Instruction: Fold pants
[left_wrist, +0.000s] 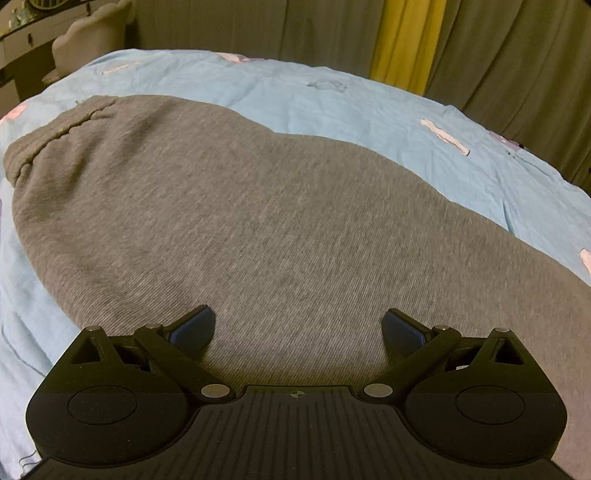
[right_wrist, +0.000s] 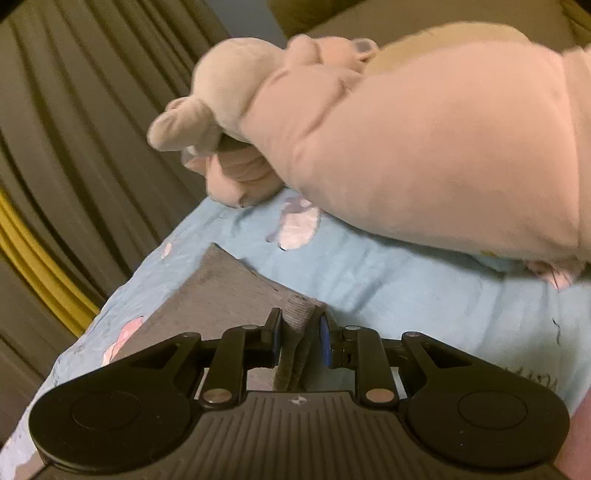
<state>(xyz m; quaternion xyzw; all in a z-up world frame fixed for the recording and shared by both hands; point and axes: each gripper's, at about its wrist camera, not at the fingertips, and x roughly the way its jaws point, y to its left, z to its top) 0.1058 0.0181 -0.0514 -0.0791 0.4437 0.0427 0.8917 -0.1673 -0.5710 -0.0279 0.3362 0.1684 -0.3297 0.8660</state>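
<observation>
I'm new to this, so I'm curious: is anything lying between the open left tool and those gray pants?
Nothing visible. The left gripper hangs just over the pants with its jaws wide apart and only bare gray cloth between them. The plush toy lies further off on the bed, beyond the cuff in the right gripper.

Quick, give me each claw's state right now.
Left claw: open, empty, hovering over the grey pants.
Right claw: closed on a bunched edge of the pants.

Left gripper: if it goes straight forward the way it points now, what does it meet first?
Probably the gray pants: the open left gripper points low across them. Depth is unclear.
</observation>
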